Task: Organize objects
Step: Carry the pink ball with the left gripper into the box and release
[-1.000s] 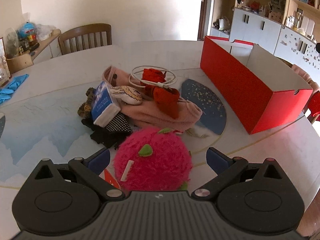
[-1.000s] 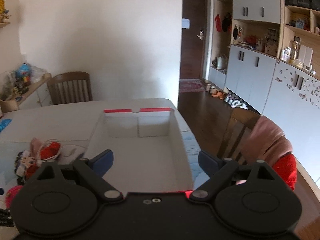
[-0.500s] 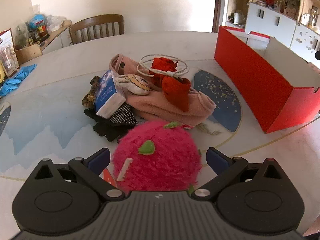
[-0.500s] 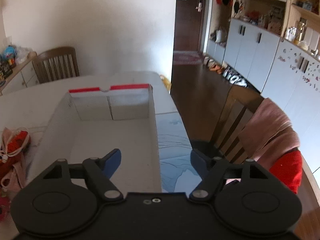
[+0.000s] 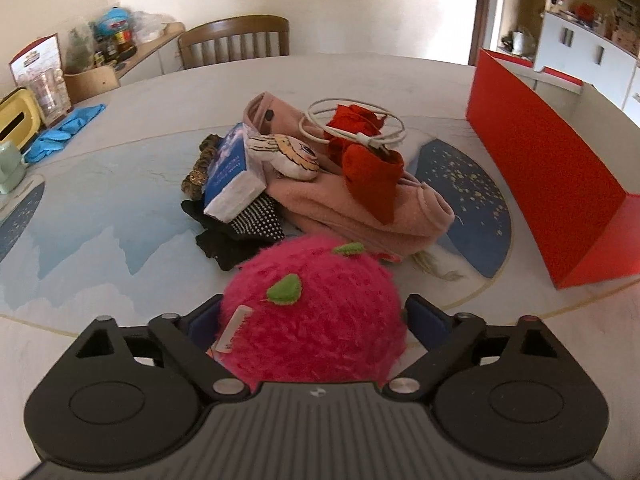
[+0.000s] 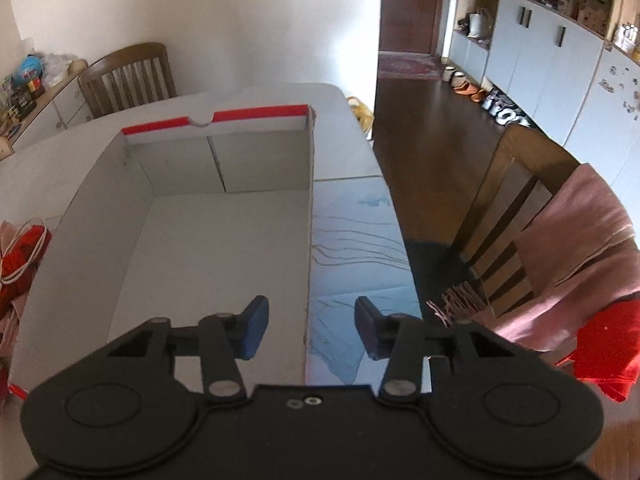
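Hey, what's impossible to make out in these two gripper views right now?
- Left wrist view: whether the left gripper has closed on the pink plush ball; the ball hides the pads.
- Left wrist view: the inside of the red box, behind its near wall and cut by the edge.
- Right wrist view: the pile, cut by the left edge and the box wall.
- Right wrist view: whether the right gripper touches the wall.

I'm getting bright daylight, blown out on the far wall [image 5: 360, 4] and doorway; fisheye bends my edges, corners go dark, and the right view looks slightly soft.
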Action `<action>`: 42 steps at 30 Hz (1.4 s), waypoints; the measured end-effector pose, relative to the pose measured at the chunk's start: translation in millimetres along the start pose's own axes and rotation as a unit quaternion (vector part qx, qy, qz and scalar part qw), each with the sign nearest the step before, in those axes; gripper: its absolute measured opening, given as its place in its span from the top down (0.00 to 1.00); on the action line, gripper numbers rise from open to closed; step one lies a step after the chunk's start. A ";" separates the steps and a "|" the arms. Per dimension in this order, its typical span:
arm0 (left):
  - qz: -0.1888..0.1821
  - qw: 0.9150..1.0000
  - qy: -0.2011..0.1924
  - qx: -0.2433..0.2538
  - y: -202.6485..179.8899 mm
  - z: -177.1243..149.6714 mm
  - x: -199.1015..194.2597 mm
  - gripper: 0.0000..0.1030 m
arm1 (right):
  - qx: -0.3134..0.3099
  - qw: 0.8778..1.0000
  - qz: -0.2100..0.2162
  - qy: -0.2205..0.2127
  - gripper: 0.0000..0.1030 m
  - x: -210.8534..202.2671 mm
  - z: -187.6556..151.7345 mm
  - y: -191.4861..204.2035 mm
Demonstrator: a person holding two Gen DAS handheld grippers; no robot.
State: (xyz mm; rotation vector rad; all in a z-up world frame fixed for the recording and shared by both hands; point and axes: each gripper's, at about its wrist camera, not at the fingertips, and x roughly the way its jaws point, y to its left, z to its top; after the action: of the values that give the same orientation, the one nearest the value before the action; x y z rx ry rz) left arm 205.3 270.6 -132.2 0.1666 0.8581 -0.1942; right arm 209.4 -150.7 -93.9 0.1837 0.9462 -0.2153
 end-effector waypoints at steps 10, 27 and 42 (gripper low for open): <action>0.019 1.000 -0.005 -0.025 -2.5 1.1 -4.5 0.20 | -0.009 1.000 0.025 0.014 0.82 4.5 -0.1 -0.6; 0.025 0.999 -0.028 -0.039 -13.1 9.6 -29.1 0.29 | -0.018 0.999 0.036 0.006 0.95 2.3 0.7 -6.3; -0.060 0.996 -0.065 -0.004 -63.9 66.0 -71.9 0.29 | -0.015 0.999 0.049 0.006 0.94 2.5 0.0 -9.9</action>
State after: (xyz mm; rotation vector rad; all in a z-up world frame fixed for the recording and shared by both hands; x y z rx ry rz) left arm 192.7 201.2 -39.2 0.0945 0.7402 -0.3113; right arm 208.3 -160.4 -96.5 0.2028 0.9490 -0.1103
